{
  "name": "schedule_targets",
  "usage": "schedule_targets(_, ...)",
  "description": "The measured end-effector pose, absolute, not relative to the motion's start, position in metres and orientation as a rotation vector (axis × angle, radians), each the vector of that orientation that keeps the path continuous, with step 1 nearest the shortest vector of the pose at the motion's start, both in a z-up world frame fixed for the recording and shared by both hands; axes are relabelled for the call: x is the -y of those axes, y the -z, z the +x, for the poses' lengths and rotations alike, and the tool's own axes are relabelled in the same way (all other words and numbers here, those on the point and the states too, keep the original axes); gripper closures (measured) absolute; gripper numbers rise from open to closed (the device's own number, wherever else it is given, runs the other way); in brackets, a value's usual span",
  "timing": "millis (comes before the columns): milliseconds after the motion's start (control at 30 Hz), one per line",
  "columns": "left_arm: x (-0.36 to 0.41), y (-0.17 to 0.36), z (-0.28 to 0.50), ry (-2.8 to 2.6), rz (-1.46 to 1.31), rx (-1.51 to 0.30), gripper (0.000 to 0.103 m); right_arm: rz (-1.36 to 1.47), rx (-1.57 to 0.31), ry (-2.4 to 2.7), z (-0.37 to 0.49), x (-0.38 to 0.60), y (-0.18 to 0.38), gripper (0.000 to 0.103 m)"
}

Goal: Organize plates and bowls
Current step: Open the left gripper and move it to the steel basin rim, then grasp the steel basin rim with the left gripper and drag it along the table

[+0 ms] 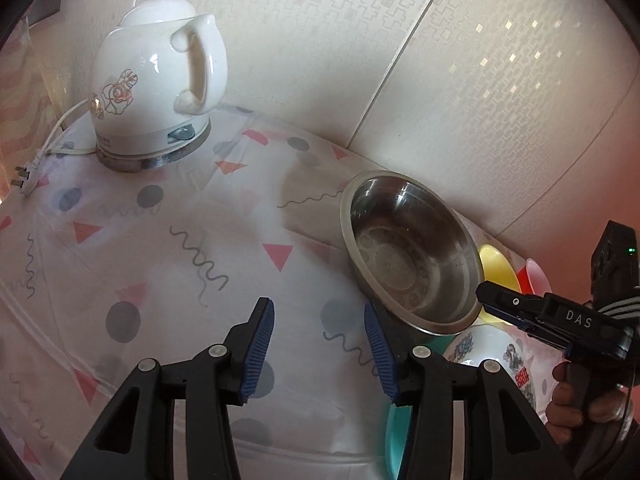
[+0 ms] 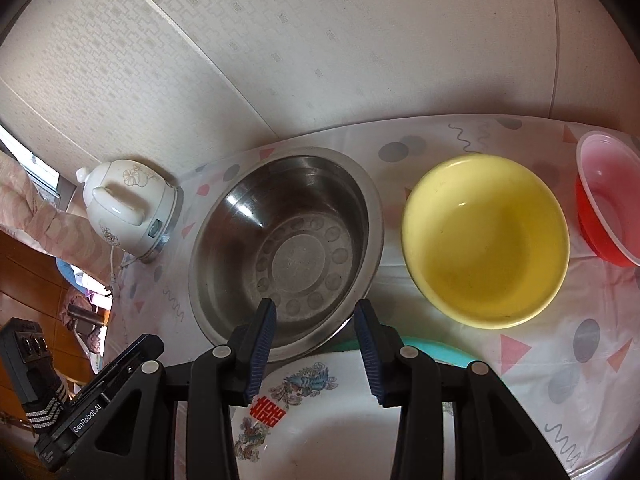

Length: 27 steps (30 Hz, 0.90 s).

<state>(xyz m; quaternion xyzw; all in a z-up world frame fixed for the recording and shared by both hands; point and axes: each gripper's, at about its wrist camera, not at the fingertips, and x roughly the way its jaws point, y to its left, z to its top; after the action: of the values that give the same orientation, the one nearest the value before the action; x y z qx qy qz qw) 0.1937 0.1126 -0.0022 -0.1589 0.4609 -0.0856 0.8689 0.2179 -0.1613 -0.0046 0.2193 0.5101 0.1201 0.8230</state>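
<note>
Stainless steel catches the light in the middle of the table [image 2: 520, 360]: a steel bowl [image 2: 286, 248] stands upright near the wall, with a yellow bowl [image 2: 486, 240] just beside it on the right and a red plastic bowl [image 2: 608, 208] beyond that. In front of them lies a white plate [image 2: 320, 420] printed with dragons, and it seems to rest on a teal plate [image 2: 440, 350] whose edge peeks out behind it.

Both tools are empty. The right gripper [image 2: 315, 354] hovers with its fingers apart over the near rim of the steel bowl and the far edge of the white plate, gripping neither. The left gripper [image 1: 320, 354] also hangs open, above bare tablecloth to the left of the steel bowl [image 1: 412, 252].

Several slips seem possible from here. The steel rim is thin, smooth and curved, so a shallow pinch by the ribbed blue pads could let the bowl twist or drop onto the white plate, which looks like glazed ceramic and could chip. The plastic cloth is loose and wrinkled, so dragging a dish instead of lifting it may bunch the cloth and nudge the neighbouring bowls. A white ceramic electric kettle [image 1: 156, 76] stands at the far left with its cord [image 1: 60, 132] trailing across the cloth; a wide left sweep could snag it.

Readable writing: "DAS" on the right tool as seen from the left wrist, "GenRobot.AI" on the left tool as seen from the right wrist, and a red double-happiness character on the white plate.
</note>
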Motion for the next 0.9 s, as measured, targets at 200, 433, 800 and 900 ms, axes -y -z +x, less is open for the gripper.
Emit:
schedule_targets(200, -0.093, 0.006, 0.221, 0.209, -0.312, -0.974, 0.057, 0.478, -1.107, -0.243, 0.234, 0.161, 0.017, 0.059)
schedule_targets(433, -0.075, 0.025, 0.250, 0.232, -0.296, -1.037, 0.078, 0.425, -1.137, -0.243, 0.251, 0.150, 0.027, 0.061)
schedule_targets(800, -0.102, 0.016, 0.221, 0.206, -0.294, -0.974, 0.081, 0.228, -1.104, -0.324, 0.243, 0.112, 0.018, 0.074)
schedule_targets(900, -0.118, 0.014, 0.204, 0.166, -0.298, -0.961, 0.080, 0.195, -1.094, -0.370, 0.236, 0.093, 0.012, 0.074)
